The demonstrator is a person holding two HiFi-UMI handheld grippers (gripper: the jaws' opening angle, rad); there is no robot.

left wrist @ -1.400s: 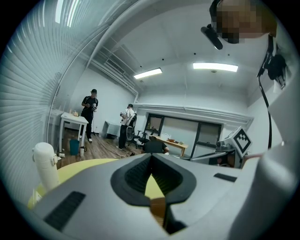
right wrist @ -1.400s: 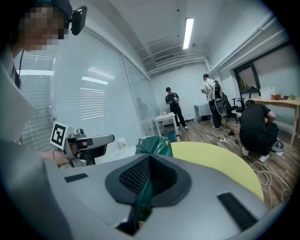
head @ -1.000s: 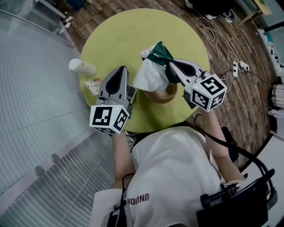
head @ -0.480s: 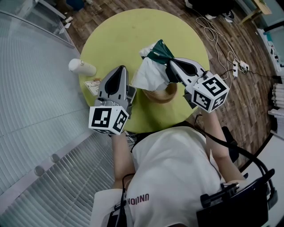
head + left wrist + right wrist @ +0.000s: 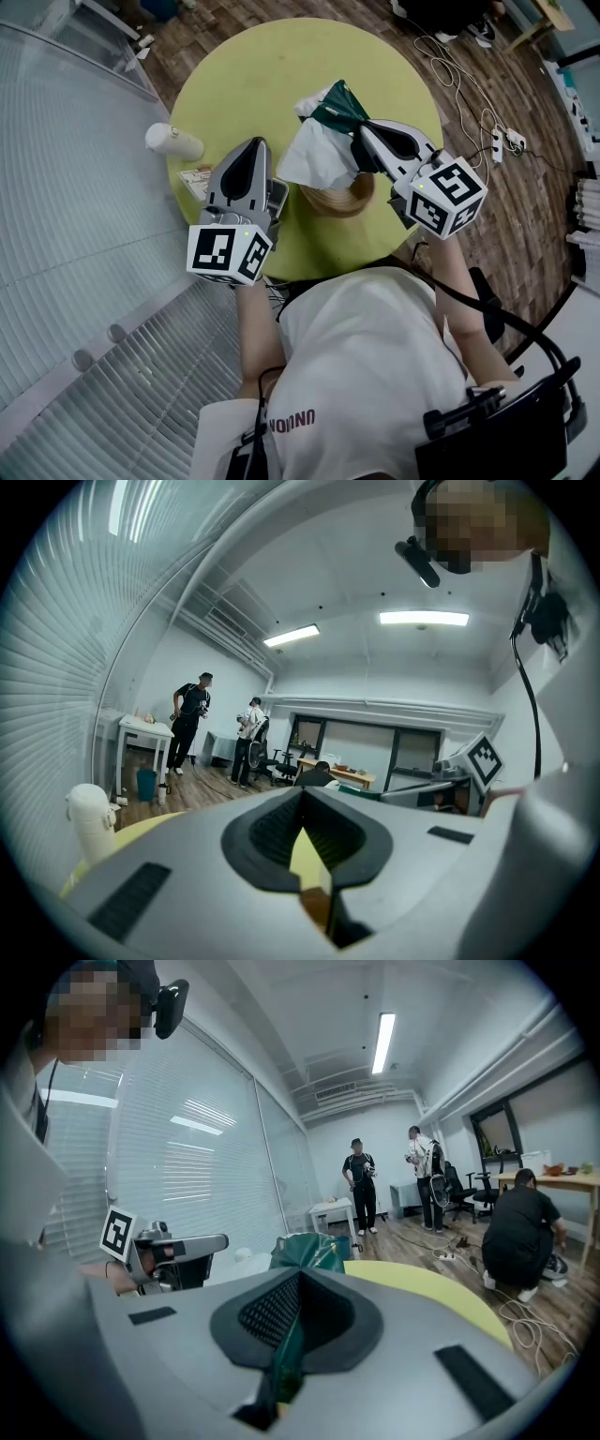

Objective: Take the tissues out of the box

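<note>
While the head view looks down on the round yellow-green counter [image 5: 272,75], the right gripper [image 5: 356,133] is clenched on one end of a green tissue pack [image 5: 336,106]. A white tissue [image 5: 314,159] spills from the pack and hangs on the side nearer the person, between the two grippers. The left gripper [image 5: 256,143] sits just beside that tissue without touching it, its jaws drawn together to a point. A white bottle [image 5: 173,142] lies on its side near the counter's left edge, and a small card [image 5: 198,182] lies just beside the left gripper's body.

Seen in the left gripper view, the jaws meet with only a thin slit between the ribbed pads, and nothing is held in them; a strip of yellow counter shows through the slit. The white bottle appears at the lower left, and two people stand far back in the room.

Seen in the right gripper view, the jaws are pressed onto green wrapping that runs down between the pads, with the bunched pack rising just past the tips. The yellow counter spreads out to the right beyond it.
</note>
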